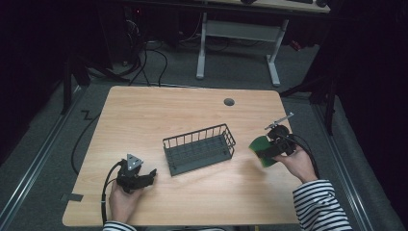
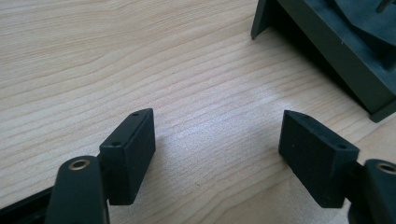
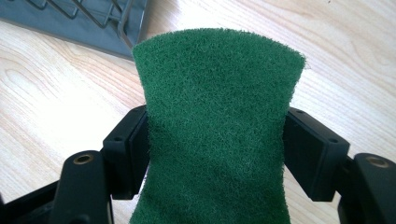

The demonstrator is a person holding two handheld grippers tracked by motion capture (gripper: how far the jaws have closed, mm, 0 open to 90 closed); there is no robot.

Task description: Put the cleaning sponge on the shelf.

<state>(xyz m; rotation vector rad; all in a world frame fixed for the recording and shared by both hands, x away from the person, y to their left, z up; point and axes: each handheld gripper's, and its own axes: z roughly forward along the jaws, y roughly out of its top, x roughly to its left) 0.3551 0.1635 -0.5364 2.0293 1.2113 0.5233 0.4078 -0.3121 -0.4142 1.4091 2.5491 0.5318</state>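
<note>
- Two grippers are in your hands: the left gripper [image 1: 153,174] rests low over the near-left of the table [image 1: 144,110], the right gripper [image 1: 262,151] sits at the right side.
- Your left jaws stand wide apart with bare wood between them.
- Your right jaws are clamped on a green sponge [image 3: 217,126], pressing it in at both edges so it narrows between them.
- The sponge [image 1: 261,150] hangs above the table, just right of the wire basket [image 1: 199,149] and apart from it.
- The basket sits mid-table, between your two grippers; its corner lies just beyond your left jaws.
</note>
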